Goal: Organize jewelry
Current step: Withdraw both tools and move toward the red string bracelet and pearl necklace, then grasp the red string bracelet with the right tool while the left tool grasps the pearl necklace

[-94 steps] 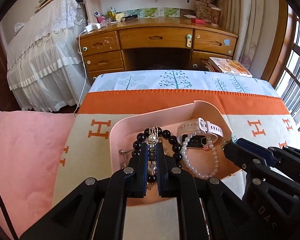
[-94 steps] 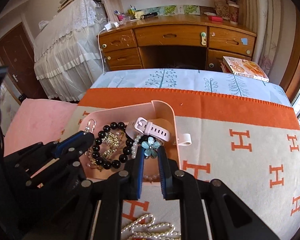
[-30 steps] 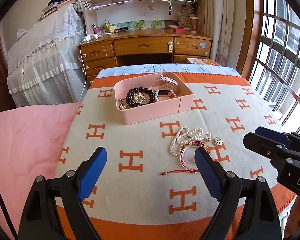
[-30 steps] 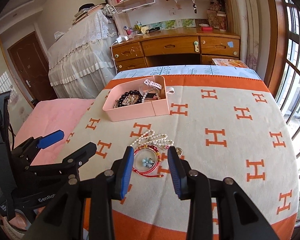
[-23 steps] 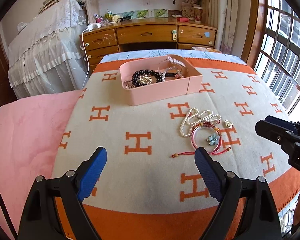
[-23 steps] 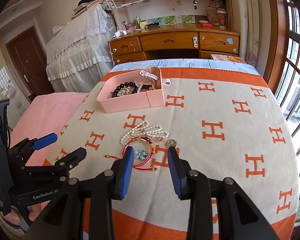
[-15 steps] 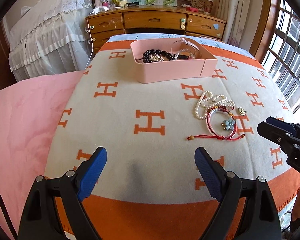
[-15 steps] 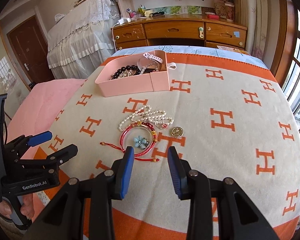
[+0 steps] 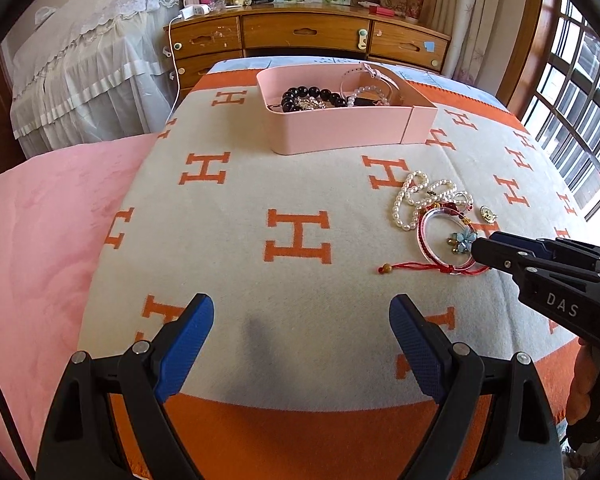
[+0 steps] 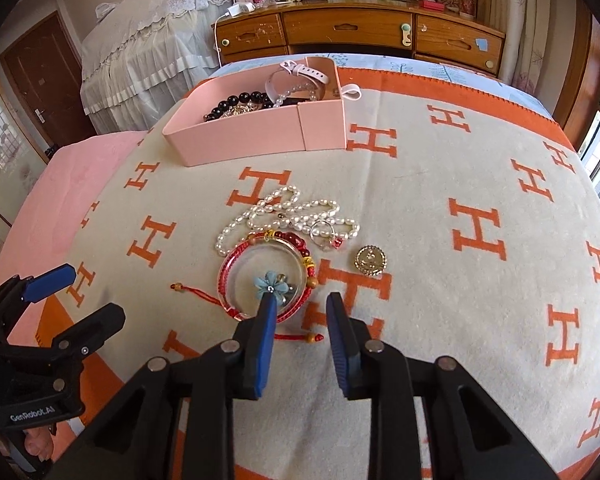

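The right tool (image 10: 300, 302) has its fingers partly apart and holds nothing. Its left finger tip lies over the near rim of the red cord bracelet (image 10: 236, 260), just below the blue flower charm (image 10: 270, 282); whether it touches the charm I cannot tell. Its right finger sits outside the bracelet's ring, over the blanket (image 10: 460, 160).

The left tool (image 9: 302, 320) is spread wide and empty, hovering over bare blanket well to the left of the bracelet.

The red cord bracelet (image 9: 424, 240) lies flat on the orange-and-cream blanket, a ring of woven red cord with red and gold beads along its far side and a clear bangle lying just inside it. A cord tail with a bead end (image 10: 176, 287) trails off to its left. The flower charm sits inside the ring, towards the near side.

Touching the bracelet's far edge is a white pearl strand (image 10: 284, 212), loosely looped. A small ring with a red stone (image 10: 326, 236) rests at the strand's right end, and a round gold brooch (image 10: 371, 260) lies just right of the bracelet, apart from it.

Beyond the bracelet, well apart, stands the pink box (image 10: 236, 136). It holds a black bead bracelet (image 10: 240, 100), a pale pink watch (image 10: 300, 70), a gold piece and small pearls.
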The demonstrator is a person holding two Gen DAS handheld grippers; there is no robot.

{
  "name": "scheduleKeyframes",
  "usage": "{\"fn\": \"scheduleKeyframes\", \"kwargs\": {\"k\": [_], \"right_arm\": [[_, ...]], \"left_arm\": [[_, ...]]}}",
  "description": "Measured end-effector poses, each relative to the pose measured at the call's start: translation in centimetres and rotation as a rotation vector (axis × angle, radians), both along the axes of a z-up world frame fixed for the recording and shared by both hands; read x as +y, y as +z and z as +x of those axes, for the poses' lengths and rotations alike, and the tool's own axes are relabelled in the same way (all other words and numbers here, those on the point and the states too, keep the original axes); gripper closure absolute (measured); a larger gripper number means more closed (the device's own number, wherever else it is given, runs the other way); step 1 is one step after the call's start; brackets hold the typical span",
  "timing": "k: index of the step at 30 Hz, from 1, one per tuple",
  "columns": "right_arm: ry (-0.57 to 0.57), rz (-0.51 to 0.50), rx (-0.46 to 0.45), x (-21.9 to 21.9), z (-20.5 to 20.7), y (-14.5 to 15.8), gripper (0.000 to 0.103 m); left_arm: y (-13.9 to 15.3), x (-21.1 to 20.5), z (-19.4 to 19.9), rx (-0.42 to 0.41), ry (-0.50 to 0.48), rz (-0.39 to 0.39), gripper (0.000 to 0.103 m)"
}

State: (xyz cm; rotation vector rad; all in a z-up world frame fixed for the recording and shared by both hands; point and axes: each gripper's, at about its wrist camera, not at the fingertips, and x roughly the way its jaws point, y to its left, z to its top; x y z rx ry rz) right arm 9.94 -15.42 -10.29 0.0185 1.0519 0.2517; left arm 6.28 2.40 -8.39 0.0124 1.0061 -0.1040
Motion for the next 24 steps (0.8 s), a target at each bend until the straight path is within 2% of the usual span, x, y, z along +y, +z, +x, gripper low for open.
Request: {"fn": "scheduleKeyframes", "kwargs": {"k": [2, 8, 10, 11, 15, 24], "right_arm": [[0.003, -0.006, -0.002, 0.3, 0.3, -0.1, 0.082], [0.026, -0.107, -0.001, 2.0, 1.1, -0.4, 0.083], [0.032, -0.148, -0.009, 2.5, 1.4, -0.5, 0.088], [0.034, -0.159, -0.013, 2.6, 1.5, -0.5, 0.094], [0.038, -0.158, -0.013, 2.6, 1.7, -0.4, 0.096], [-0.050, -0.039, -0.066, -0.7, 1.2, 1.7, 0.096]], "left_arm": [[-0.1, 0.1, 0.1, 0.004, 0.000, -0.005, 0.015], [-0.3, 0.4, 0.5, 0.015, 0.004, -0.022, 0.015], [-0.3, 0.5, 0.7, 0.018, 0.006, -0.026, 0.015], [-0.3, 0.5, 0.7, 0.019, 0.006, -0.028, 0.015], [-0.2, 0.6, 1.0, 0.013, 0.009, -0.032, 0.015], [0.3, -0.4, 2.4, -0.006, -0.025, -0.018, 0.015]]}}
